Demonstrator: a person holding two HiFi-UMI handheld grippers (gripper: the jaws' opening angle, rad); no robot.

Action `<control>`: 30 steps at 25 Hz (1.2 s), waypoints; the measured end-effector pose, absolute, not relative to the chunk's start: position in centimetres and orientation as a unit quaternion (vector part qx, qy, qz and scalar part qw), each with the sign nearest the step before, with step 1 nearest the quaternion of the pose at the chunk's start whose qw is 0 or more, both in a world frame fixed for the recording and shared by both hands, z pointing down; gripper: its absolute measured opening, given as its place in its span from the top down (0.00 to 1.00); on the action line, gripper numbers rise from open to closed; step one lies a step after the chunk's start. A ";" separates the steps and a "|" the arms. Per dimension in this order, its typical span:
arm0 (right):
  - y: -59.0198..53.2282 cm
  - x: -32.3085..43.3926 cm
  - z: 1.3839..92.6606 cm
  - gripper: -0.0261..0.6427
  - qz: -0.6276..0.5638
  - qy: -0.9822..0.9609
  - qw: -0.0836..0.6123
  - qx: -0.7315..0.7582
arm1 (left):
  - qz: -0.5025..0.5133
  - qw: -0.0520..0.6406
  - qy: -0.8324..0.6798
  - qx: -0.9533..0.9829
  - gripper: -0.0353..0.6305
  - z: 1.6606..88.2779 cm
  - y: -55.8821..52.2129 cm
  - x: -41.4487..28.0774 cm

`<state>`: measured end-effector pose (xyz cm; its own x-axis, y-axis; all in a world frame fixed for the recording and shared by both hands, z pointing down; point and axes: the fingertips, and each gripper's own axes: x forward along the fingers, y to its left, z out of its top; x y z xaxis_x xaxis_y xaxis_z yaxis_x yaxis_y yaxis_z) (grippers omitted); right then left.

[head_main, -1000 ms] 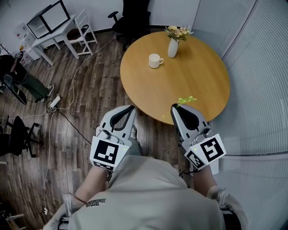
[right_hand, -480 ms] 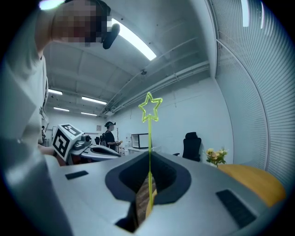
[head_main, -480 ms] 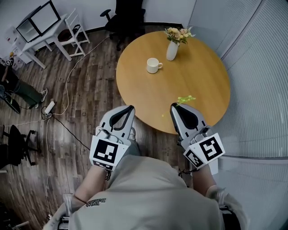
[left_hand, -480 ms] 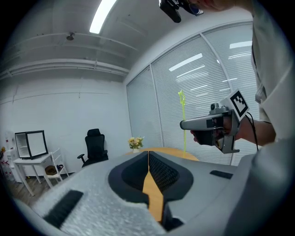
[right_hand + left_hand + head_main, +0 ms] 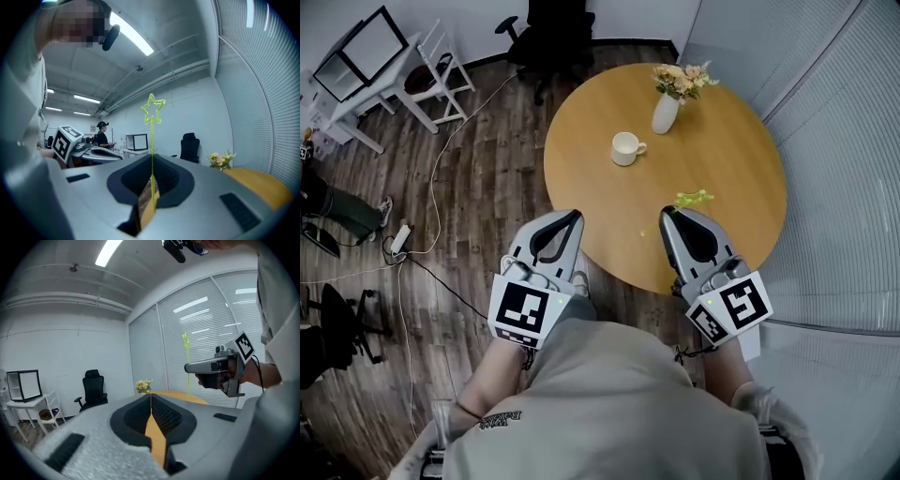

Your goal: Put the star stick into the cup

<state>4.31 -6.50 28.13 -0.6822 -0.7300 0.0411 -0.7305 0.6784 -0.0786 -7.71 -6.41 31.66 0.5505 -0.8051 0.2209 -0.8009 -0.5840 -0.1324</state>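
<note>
Closer to the cup [image 5: 626,148] now, right tool [image 5: 670,214] grips the star stick [image 5: 693,198]

This is an office meeting room. A round wooden table [image 5: 712,178] with a vase of flowers [image 5: 667,105] stands in the upper middle of the head view, a black swivel chair [image 5: 546,28] sits at the top edge, and slatted blinds [image 5: 844,169] fill the right side. At upper left a white desk [image 5: 370,98] and white chair [image 5: 441,70] stand on a wood-plank floor [image 5: 487,187] strewn with cables [image 5: 438,167] and a power strip [image 5: 398,239]. Long ceiling strip lights [image 5: 108,251] cross the top of the left gripper view.
</note>
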 end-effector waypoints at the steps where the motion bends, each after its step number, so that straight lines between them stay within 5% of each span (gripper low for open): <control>1: -7.2 3.8 28.1 0.92 0.044 -0.915 0.005 0.402 | -0.130 0.011 0.451 -0.883 0.91 31.6 -7.3 -8.2; 30: -18.3 0.2 28.3 0.92 0.047 -0.886 0.009 0.462 | -0.117 0.017 0.383 -0.916 0.91 31.7 -19.9 -11.2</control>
<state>0.24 -18.32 28.33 -0.5737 -0.8169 0.0593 -0.8186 0.5695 -0.0742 -11.21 -19.86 31.75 0.6789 -0.7062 0.2010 -0.6982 -0.7056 -0.1209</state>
